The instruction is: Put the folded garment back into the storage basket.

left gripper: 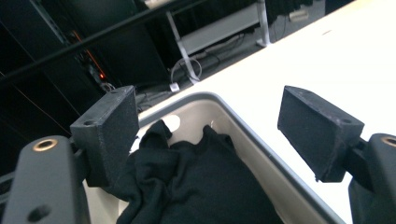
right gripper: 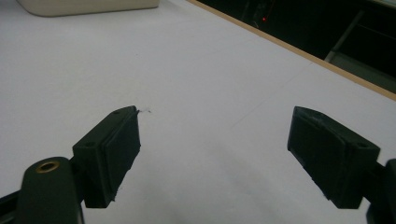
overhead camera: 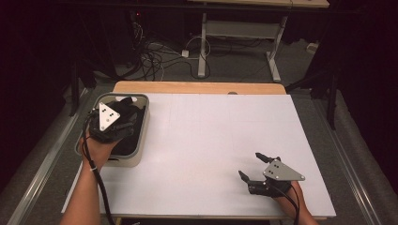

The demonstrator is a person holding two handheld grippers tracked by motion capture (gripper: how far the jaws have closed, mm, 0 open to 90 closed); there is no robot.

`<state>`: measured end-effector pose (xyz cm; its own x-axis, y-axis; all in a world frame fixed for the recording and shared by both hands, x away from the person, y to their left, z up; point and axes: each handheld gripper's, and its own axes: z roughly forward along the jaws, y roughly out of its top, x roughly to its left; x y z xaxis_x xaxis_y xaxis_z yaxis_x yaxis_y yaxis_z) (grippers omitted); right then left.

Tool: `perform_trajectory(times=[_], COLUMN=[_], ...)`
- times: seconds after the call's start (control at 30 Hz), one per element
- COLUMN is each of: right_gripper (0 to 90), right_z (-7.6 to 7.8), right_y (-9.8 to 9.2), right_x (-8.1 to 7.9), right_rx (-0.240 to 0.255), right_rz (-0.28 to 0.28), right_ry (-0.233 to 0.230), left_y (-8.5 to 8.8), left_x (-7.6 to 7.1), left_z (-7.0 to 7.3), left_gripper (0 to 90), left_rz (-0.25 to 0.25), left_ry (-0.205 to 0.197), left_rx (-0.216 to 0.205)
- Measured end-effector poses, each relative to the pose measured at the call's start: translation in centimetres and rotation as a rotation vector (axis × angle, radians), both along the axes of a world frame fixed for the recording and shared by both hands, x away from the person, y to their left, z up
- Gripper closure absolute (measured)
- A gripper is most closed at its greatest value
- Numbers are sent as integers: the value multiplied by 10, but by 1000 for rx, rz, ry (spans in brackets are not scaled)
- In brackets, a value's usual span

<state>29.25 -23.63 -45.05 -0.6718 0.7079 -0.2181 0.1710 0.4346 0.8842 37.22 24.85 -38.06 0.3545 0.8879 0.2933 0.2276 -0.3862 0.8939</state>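
Far left, at the table's left edge: beige bin (overhead camera: 143, 123), rounded rectangular, grey-rimmed, resting partly on the white sheet (overhead camera: 211, 140); inside it, black cloth (left gripper: 196, 186), crumpled, lying against the bin's inner walls.

Above the bin: left gripper (overhead camera: 123, 107), held in the left hand (overhead camera: 101, 147), grey three-cornered plate on top, cable trailing back along the forearm; jaws spread wide, gripping nothing, poised over the cloth; left jaw close to a raised fold of the cloth, contact impossible to tell; right jaw over the bin's rim.

Centre: bare white sheet over a wooden tabletop (overhead camera: 197, 87).

Right, near the front edge: right gripper (overhead camera: 253, 165), held in the right hand (overhead camera: 291, 199), low over the sheet, pointing left; jaws spread wide, empty.

Background: floor cables (overhead camera: 155, 56); white desk frame (overhead camera: 244, 33).
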Motion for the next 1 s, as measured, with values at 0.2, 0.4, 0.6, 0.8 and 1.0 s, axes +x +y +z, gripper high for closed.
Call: perform_trajectory(times=[0.2,0.4,0.6,0.8,1.0], right_gripper=[164,157,158,159,188], right_z=[0,0,-2,-1,-1], right_y=[1,-1,0,0,1], right_x=[-1,1,0,0,0], right_rx=[-5,9,-9,-3,-1], right_rz=[-16,-16,-12,-15,-11], right_ry=[-18,-4,-19,-27,-33], left_y=[-3,-8,-14,-16,-19], left_x=[-10,-13,-14,-18,-22], left_z=[4,0,-5,-6,-4], left_gripper=[159,141,141,141,141], left_rz=[-17,-25,-40,-57,-68], left_ry=[-40,-48,-35,-51,-57], left_rx=[-28,-31,-26,-38,-41])
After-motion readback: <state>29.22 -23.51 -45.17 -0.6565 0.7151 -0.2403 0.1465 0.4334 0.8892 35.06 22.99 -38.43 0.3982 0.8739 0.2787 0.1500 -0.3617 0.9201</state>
